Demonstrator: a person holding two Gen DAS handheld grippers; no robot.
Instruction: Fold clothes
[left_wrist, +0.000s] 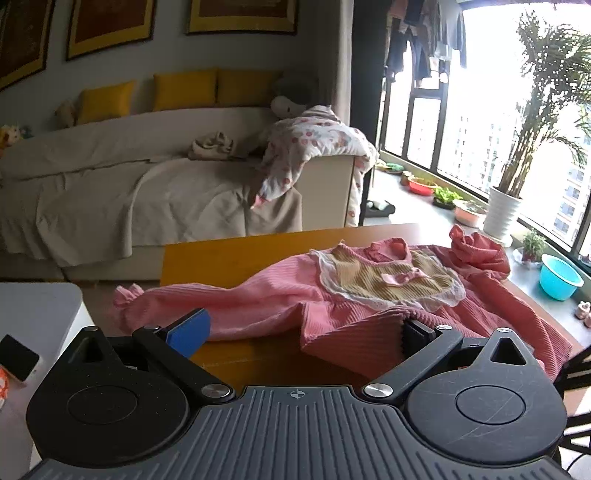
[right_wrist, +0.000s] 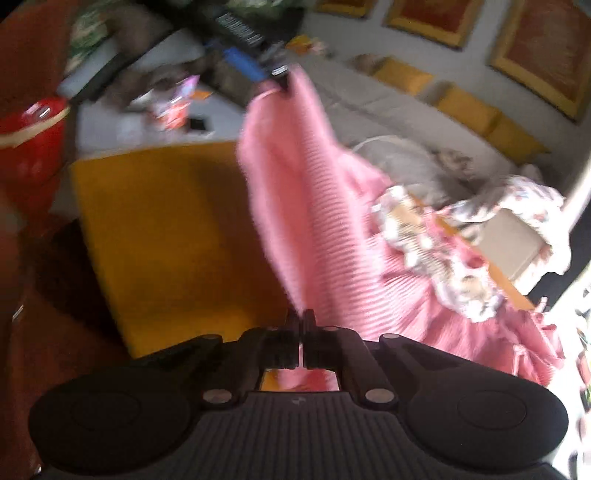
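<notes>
A pink ribbed child's dress (left_wrist: 280, 310) with a tan lace-trimmed bib lies spread on the orange table (left_wrist: 229, 254). My left gripper (left_wrist: 299, 328) is open at the dress's near hem; the fabric edge drapes over its right finger (left_wrist: 413, 334), and the blue-padded left finger (left_wrist: 192, 326) stands apart. In the blurred right wrist view, my right gripper (right_wrist: 301, 332) is shut on the hem of the pink dress (right_wrist: 295, 206). The cloth stretches up from it to my left gripper (right_wrist: 275, 74) at the far end.
A beige sofa (left_wrist: 129, 177) with yellow cushions and a floral garment stands behind the table. A white side table (left_wrist: 37, 306) with a phone is at the left. Plants, bowls and a blue basin (left_wrist: 559, 277) line the window. A red container (right_wrist: 33, 144) sits at the left.
</notes>
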